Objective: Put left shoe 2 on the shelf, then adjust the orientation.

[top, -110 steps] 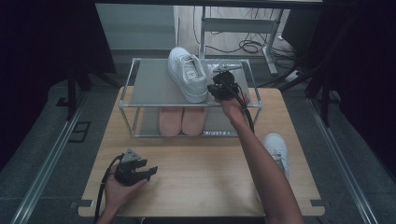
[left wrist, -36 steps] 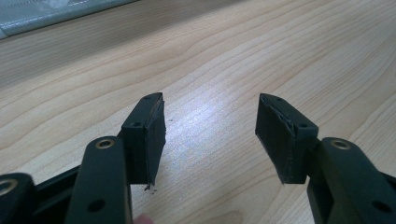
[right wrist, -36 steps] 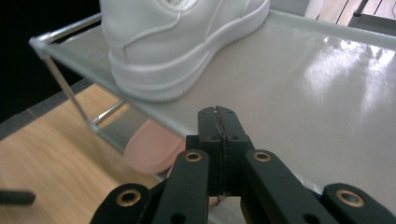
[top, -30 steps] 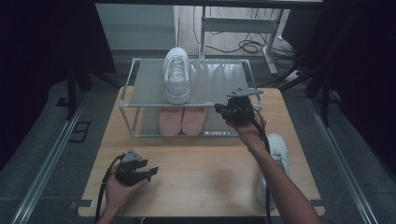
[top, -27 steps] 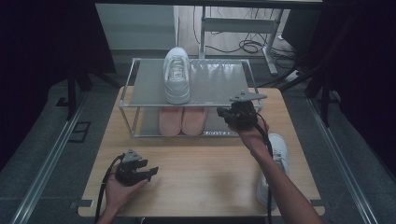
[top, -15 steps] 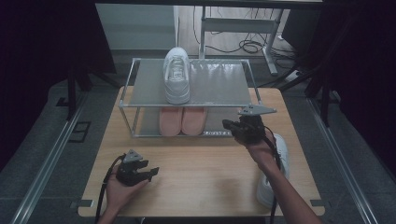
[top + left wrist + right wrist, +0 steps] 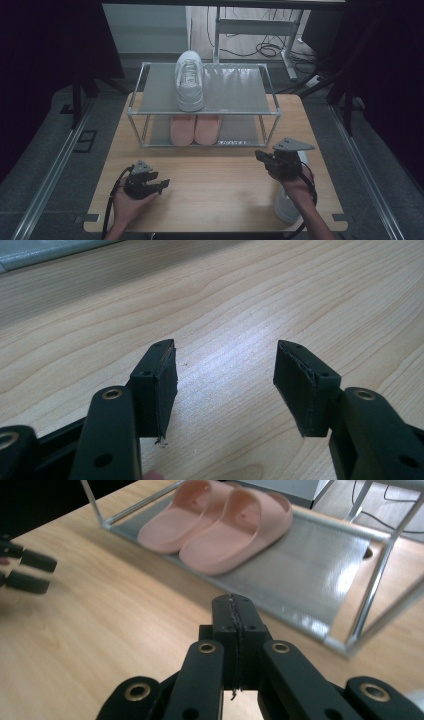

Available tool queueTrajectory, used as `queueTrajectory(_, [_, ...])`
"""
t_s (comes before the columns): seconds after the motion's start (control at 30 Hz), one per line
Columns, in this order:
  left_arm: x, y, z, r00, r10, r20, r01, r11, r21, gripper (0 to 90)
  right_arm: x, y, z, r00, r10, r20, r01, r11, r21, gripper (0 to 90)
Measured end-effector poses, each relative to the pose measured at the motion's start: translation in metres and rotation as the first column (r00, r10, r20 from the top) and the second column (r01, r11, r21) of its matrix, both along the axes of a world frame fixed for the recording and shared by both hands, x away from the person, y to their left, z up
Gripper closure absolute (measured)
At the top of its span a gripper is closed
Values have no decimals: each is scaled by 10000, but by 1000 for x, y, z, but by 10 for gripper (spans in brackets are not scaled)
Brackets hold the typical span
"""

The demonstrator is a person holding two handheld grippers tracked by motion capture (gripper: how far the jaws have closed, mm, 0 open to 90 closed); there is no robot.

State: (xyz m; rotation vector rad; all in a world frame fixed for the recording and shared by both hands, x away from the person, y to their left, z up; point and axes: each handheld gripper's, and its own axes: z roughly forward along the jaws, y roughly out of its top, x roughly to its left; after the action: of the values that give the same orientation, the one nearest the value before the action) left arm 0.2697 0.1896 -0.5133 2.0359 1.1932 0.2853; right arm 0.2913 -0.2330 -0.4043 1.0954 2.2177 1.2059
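i'm watching the right gripper [image 7: 272, 159] hanging over the right part of the table [image 7: 210, 200], in front of the shoe rack [image 7: 270, 107]. in the right gripper view its jaws are pressed together with nothing between them, and they're pointing toward the rack's lower shelf, where the pair of pink slippers [image 7: 220, 522] is lying side by side. a white sneaker [image 7: 286, 207] is lying on the table near the right front edge, partly hidden under my right hand and wrist, so i can't tell which way its toe is pointing. the other white sneaker [image 7: 189, 80] is sitting on the rack's top shelf, left of the middle, lengthwise front to back, directly above the slippers.

the left gripper [image 7: 150, 184] is resting low over the left front part of the table, well apart from the rack. in the left gripper view its jaws are standing spread, with bare wood grain between the pads [image 7: 165, 385] and nothing gripped.
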Motion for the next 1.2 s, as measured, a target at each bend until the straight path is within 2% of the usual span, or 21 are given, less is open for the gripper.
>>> queueTrajectory(0.17, [0, -1, 1, 10000, -10, 7, 10, 10000, -8, 430, -17, -13, -7, 10000, -37, -70, 37, 9999, 100, 896])
queueTrajectory(0.2, [1, -1, 2, 10000, -7, 7, 7, 10000, -11, 430, -26, -17, -10, 9999, -126, -64, 126, 9999, 5, 896])
queueTrajectory(0.43, [1, -2, 1, 10000, 0, -33, 0, 10000, -2, 430, -56, -30, -31, 9991, -326, -264, 318, 9991, -298, 896])
queueTrajectory(0.5, [1, -1, 1, 10000, -45, 10, 45, 10000, 20, 430, -59, -31, -32, 9989, -346, -311, 336, 9989, -318, 896])
queueTrajectory(0.53, [1, -1, 2, 10000, -60, 47, 60, 10000, 16, 430, -67, -34, -36, 9985, -307, -444, 291, 9989, -367, 896])
queueTrajectory(0.97, [2, 2, 2, 10000, 63, 59, -63, 10000, -18, 430, -85, -42, -57, 9944, -397, -980, 291, 9939, -1066, 896])
queueTrajectory(1.2, [3, 0, -1, 10000, 57, -50, -57, 10000, 24, 430, -98, -44, -62, 9944, -495, -933, 357, 9889, -1442, 897])
